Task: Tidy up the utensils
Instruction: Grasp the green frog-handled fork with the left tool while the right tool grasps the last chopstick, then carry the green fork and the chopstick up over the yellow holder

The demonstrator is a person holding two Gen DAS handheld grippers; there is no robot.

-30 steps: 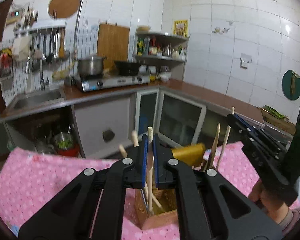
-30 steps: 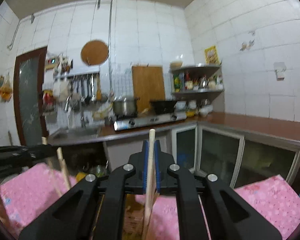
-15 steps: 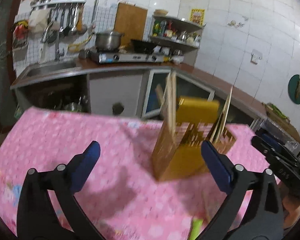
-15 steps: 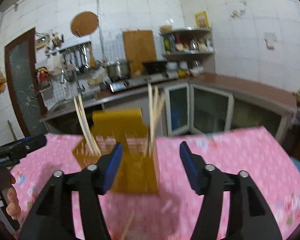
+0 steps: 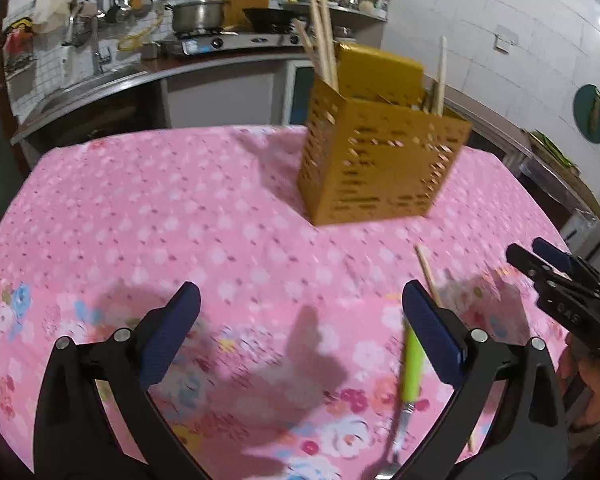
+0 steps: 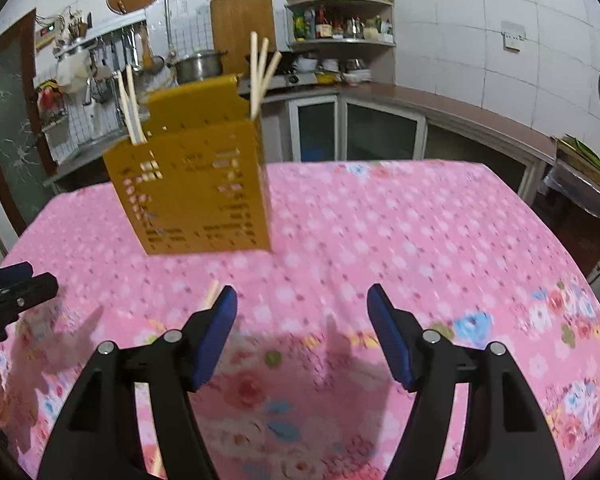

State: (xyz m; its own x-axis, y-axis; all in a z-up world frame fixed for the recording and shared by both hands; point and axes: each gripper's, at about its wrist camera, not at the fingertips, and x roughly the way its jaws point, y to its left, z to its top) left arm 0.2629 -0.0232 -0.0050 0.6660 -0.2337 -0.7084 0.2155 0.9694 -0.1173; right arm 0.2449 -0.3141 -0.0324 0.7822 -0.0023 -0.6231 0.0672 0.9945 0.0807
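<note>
Both tongs released chopsticks (image 5: 323, 36) | left tongs (image 5: 300, 320) wide | right tongs (image 6: 302, 330) opening, empty

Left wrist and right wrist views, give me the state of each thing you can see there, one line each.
utensil holder: upright on the tablecloth, chopsticks standing in it.
loose chopstick: lying on the tablecloth.
green-handled fork: lying on the tablecloth, untouched.
left claw: open, empty.
right claw: jaws opening, nothing between them.
</note>
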